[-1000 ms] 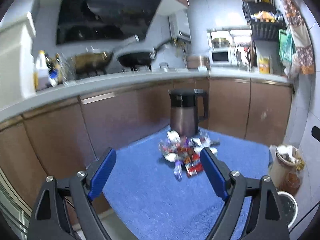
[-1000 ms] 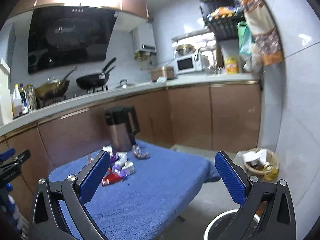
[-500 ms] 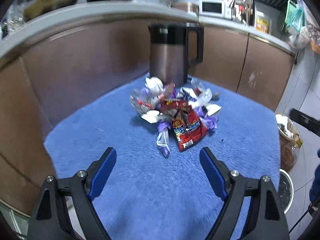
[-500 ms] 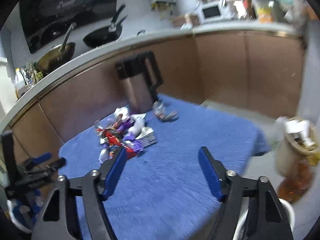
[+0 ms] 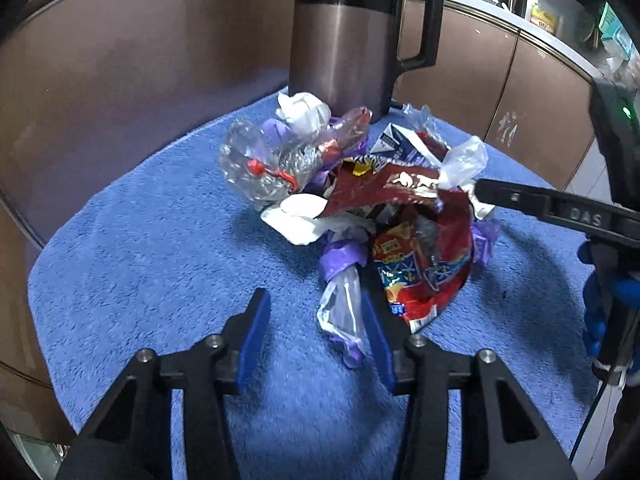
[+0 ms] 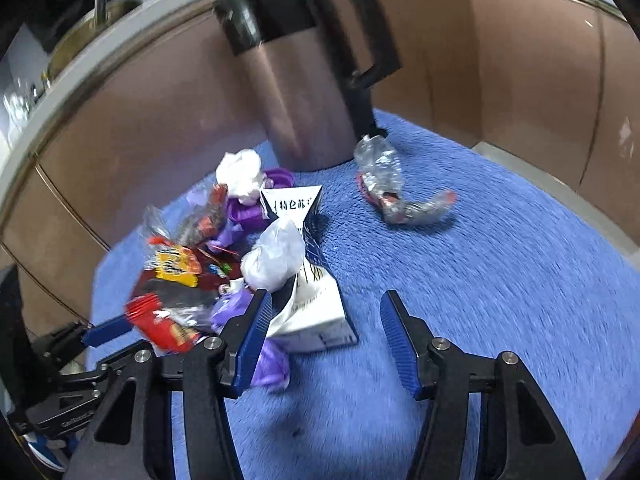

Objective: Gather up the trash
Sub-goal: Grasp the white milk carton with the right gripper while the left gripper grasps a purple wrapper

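Trash pile point(image 5: 360, 200): a loose heap of crumpled wrappers on the blue fleece cloth point(image 5: 160, 264), just in front of the brown electric kettle point(image 5: 344, 36).
Nearest piece: a clear-and-purple plastic wrapper point(image 5: 340, 308), long axis running away from the left gripper point(image 5: 316, 332), its near end between the spread blue pads.
Beside it: a red snack bag point(image 5: 424, 272), just outside the left gripper's right pad.
Left gripper: released, holding nothing; it looks the better placed for a first pinch.
Right gripper point(image 6: 326, 332): also released and empty, its left pad touching or just short of a white folded carton point(image 6: 312, 312); I cannot tell which.
Stray piece: a clear crumpled wrapper point(image 6: 388, 188) lies apart, near the kettle's base.
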Tool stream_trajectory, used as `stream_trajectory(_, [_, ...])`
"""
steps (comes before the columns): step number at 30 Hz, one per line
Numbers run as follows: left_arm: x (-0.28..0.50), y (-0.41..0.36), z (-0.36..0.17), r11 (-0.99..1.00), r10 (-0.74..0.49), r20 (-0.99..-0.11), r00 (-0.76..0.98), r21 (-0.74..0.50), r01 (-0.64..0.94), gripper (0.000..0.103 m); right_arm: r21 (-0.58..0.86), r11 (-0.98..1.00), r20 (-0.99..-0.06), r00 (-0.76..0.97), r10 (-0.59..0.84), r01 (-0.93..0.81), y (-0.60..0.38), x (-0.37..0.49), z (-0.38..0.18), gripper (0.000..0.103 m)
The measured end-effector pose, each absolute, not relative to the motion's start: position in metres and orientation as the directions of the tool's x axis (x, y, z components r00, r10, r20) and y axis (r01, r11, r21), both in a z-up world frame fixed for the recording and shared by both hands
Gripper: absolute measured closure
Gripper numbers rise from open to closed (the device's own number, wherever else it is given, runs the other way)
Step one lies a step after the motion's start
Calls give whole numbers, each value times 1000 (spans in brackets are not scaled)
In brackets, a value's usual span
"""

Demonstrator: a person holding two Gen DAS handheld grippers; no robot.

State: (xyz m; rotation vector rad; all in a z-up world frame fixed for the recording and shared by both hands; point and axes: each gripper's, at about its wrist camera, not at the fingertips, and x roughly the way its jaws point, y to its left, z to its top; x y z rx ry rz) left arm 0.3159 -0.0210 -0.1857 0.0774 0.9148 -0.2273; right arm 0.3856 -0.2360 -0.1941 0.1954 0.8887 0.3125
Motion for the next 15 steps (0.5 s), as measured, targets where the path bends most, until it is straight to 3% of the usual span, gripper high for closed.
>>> stream_trajectory(4, [323,-22,-192,969,-185,-806,562,-54,241,68,236,946,-802,504,320,-224,-219,408,-208,51])
stream_trajectory(8, [333,-25,-202,966,-196,-818,541,-65,252,83,151,951,-852,452,263,-269,-198,422,-218,53])
stream_trajectory(13, [322,-21,-197,961,-218,-805,552,-79,265,91,160,954,-840,472,267,-253,-202,421,-213,66])
stream_trajectory(15, [313,-17,-192,959,-233,-797,558,-93,267,91,135,964,-830,505,237,-231,-208,412,-206,67])
